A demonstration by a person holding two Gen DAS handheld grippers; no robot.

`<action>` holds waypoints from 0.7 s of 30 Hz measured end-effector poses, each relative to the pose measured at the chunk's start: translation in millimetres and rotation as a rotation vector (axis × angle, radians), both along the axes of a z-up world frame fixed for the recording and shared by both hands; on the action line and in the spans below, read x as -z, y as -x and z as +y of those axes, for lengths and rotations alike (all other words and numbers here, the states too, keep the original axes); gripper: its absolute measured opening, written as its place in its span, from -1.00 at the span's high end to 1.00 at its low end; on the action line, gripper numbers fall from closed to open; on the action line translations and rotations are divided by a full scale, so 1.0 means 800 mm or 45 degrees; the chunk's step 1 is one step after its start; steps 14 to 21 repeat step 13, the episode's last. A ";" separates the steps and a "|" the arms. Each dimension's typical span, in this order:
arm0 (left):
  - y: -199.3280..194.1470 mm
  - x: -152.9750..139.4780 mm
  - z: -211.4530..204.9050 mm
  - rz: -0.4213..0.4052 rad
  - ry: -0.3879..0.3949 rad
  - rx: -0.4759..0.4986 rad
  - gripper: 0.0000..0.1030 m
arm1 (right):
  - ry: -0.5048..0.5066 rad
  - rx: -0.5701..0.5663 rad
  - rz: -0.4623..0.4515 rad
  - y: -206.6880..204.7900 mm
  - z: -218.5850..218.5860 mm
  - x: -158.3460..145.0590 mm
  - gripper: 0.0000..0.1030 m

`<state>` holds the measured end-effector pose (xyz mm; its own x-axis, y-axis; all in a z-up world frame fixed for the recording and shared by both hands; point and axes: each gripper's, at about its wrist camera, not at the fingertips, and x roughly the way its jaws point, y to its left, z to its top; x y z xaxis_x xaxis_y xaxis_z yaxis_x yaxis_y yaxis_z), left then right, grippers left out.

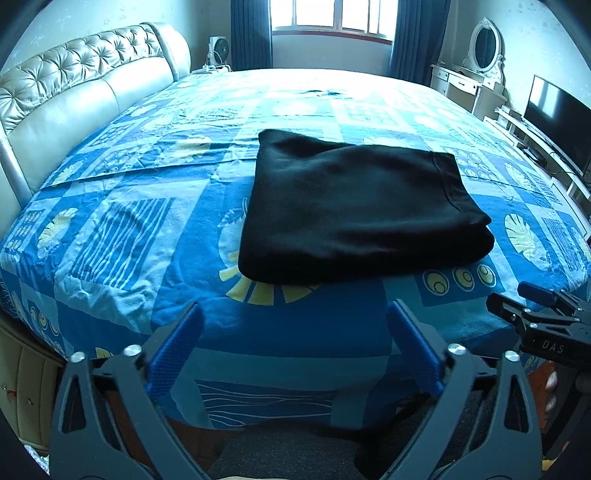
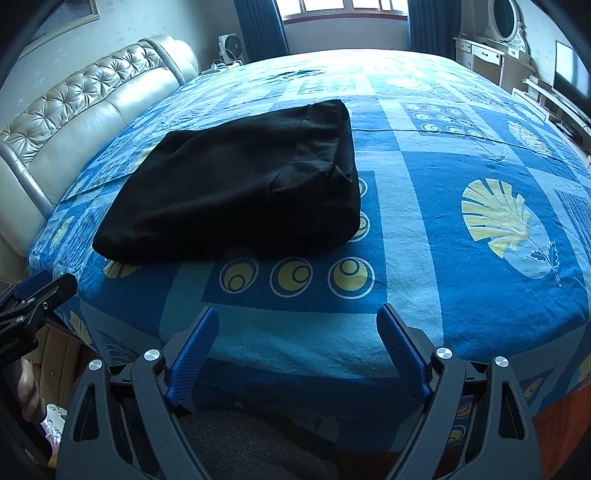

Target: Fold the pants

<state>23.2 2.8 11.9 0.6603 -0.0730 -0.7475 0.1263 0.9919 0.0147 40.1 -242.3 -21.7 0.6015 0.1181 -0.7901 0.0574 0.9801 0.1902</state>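
Note:
The black pants (image 1: 354, 206) lie folded into a compact, thick rectangle on the blue patterned bedspread (image 1: 122, 229). In the right wrist view the pants (image 2: 236, 192) sit left of centre, hem edge toward the far right corner. My left gripper (image 1: 295, 314) hovers over the bed's near edge, short of the pants, jaws wide apart with nothing between them. My right gripper (image 2: 297, 314) is likewise open and empty, held back from the pants over the near edge. Each gripper shows at the side of the other's view: the right gripper (image 1: 532, 299) and the left gripper (image 2: 40, 284).
A tufted beige headboard (image 1: 66, 92) runs along the left. Beyond the bed are a window with blue curtains (image 1: 251, 33), a small fan (image 1: 218, 51), a white dressing table with an oval mirror (image 1: 480, 55), and a TV (image 1: 557, 114) on a low stand at right.

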 end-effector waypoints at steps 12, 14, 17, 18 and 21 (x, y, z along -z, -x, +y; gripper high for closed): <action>-0.110 -0.060 0.091 -0.180 0.026 -0.186 -0.95 | -0.151 -0.007 -0.095 -0.055 -0.039 -0.053 -0.69; -0.133 -0.054 0.106 -0.176 0.011 -0.227 -0.95 | -0.140 -0.002 -0.123 -0.075 -0.049 -0.061 -0.69; -0.133 -0.054 0.106 -0.176 0.011 -0.227 -0.95 | -0.140 -0.002 -0.123 -0.075 -0.049 -0.061 -0.69; -0.133 -0.054 0.106 -0.176 0.011 -0.227 -0.95 | -0.140 -0.002 -0.123 -0.075 -0.049 -0.061 -0.69; -0.133 -0.054 0.106 -0.176 0.011 -0.227 -0.95 | -0.140 -0.002 -0.123 -0.075 -0.049 -0.061 -0.69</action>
